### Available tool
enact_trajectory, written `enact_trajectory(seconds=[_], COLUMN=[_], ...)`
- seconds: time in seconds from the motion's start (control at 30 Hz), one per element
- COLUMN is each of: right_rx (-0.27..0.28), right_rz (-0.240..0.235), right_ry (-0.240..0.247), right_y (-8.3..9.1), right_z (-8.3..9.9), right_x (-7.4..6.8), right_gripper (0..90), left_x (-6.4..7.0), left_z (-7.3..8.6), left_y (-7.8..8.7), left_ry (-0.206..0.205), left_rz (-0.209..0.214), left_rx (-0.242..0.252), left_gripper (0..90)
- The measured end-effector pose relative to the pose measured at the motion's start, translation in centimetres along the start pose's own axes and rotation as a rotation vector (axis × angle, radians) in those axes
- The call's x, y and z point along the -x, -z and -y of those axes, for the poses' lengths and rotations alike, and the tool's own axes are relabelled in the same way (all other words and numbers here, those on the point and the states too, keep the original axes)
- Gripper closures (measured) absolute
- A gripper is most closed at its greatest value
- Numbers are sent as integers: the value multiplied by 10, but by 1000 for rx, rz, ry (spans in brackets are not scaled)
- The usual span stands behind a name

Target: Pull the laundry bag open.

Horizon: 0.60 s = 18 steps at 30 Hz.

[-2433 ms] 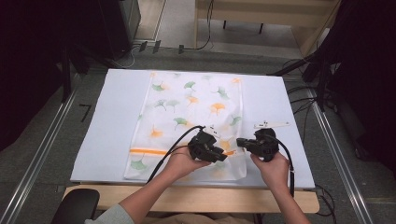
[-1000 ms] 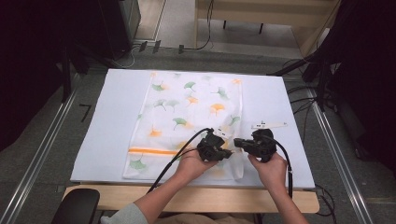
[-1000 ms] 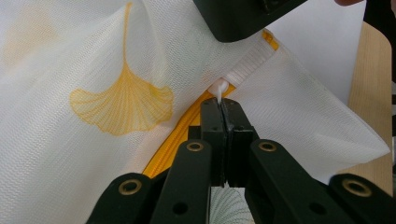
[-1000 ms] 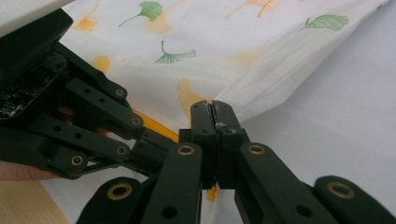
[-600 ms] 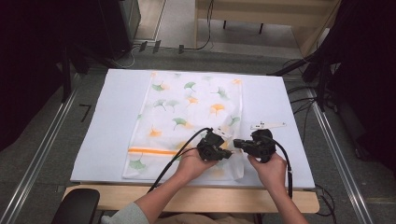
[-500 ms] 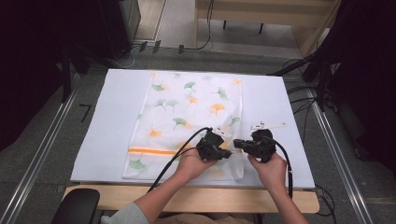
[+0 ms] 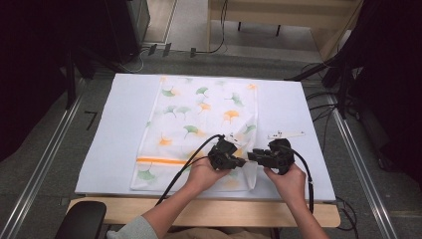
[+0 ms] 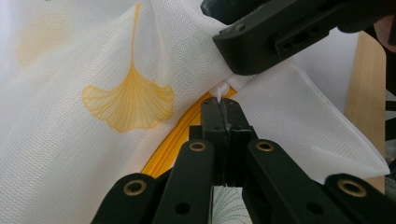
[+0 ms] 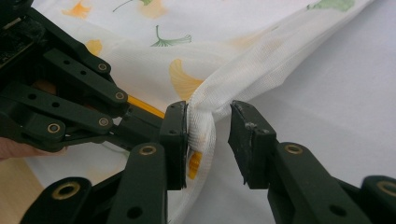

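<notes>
A white mesh bag point(image 7: 199, 114) printed with ginkgo leaves lies flat on the white table point(image 7: 114, 134). Its orange zipper point(image 8: 175, 140) runs along the near end. My left gripper point(image 8: 223, 109) is shut on the small white zipper pull point(image 8: 219, 93) at the bag's near right corner. My right gripper point(image 9: 208, 135) stands open around a bunched fold of the bag's corner fabric point(image 9: 205, 116); the fabric touches one jaw and a gap shows at the other. In the high view the left gripper point(image 7: 243, 162) and the right gripper point(image 7: 251, 155) meet tip to tip.
The table's wooden front edge point(image 7: 209, 209) lies just behind my hands. A small white object point(image 7: 284, 134) rests on the table right of the bag. Cables point(image 7: 323, 107) trail off the right side, and dark equipment point(image 7: 119, 25) stands beyond the far edge.
The left hand and its gripper have moved right along the bag's near end until they met the right gripper. Over the last second both have stayed almost still.
</notes>
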State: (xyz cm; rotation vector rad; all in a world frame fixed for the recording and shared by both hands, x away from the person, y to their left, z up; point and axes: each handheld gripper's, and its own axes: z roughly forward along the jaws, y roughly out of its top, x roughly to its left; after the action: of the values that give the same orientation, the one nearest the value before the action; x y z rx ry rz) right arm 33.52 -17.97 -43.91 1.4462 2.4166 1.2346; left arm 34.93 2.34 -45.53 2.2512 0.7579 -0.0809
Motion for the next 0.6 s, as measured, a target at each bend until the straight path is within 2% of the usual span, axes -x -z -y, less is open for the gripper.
enact_trajectory(seconds=[0.07, 0.17, 0.23, 0.6], right_rx=[-4, -14, -12, -33], right_rz=[-14, -30, -40, -24], right_ry=[-25, -42, -50, -23], right_y=[-2, -3, -3, -2], right_z=[0, 0, 0, -2], right_x=[1, 1, 1, -1], right_gripper=[682, 789, 826, 859], left_x=[-1, 0, 0, 0], left_z=[0, 0, 0, 1], left_y=[1, 1, 0, 0], left_ry=[-1, 1, 0, -7], left_rz=[-3, 0, 1, 9], left_rx=[2, 5, 5, -12], left_gripper=[900, 900, 900, 900])
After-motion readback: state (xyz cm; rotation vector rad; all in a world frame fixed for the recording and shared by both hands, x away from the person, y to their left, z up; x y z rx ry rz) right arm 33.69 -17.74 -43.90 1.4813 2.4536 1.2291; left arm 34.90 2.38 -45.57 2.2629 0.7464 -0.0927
